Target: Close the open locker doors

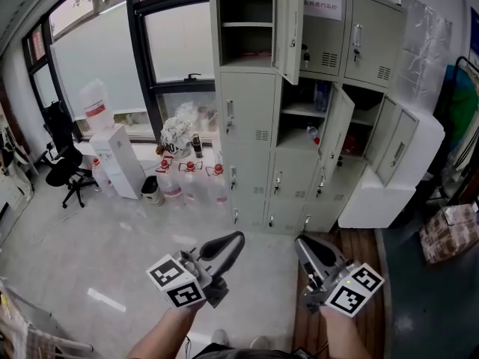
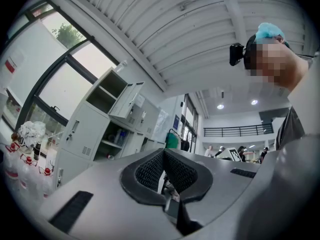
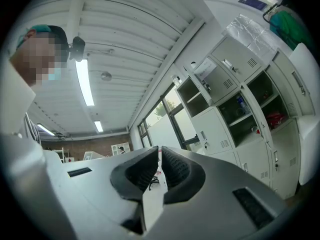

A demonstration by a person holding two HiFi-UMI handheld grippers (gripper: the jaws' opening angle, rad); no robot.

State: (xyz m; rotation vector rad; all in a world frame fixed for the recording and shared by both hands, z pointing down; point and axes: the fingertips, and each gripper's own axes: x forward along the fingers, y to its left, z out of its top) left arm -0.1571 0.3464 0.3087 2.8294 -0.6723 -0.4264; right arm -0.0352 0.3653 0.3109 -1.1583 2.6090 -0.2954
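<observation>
At upper centre of the head view, against the wall beside the window (image 1: 179, 43): grey metal locker (image 1: 251, 111), well apart from both tools. Hanging open on it:
- one top door (image 1: 290, 28) at upper centre, swung out towards the camera
- one middle door (image 1: 334, 132) below and to the right of that
- further door leaves (image 1: 397, 148) at the right edge of the bank

Remaining doors flush and shut.

Low in the same frame, over bare floor (image 1: 112, 238): left gripper (image 1: 236, 239) just left of centre, right gripper (image 1: 301, 247) just right of centre, both pointing up the picture towards the locker. Both clenched, pads together, nothing between them in either gripper view. Touching no door, so no closing begun.

Judged by the look: thin painted sheet steel, so probably light on the swing, stiff across the face, smooth and slippery under a pad. Likely no need to grasp anything. Best pressed with the clenched jaw tips on the flat face near the free edge, far from the hinged side, for the easiest swing. Better pushed steadily than slapped, given a likely bounce off the frame and a rattle. High reach needed for the top door. Possibly a firm last press needed to seat each one. Hard to tell from here whether the right-hand leaves overlap each other's path.
</observation>
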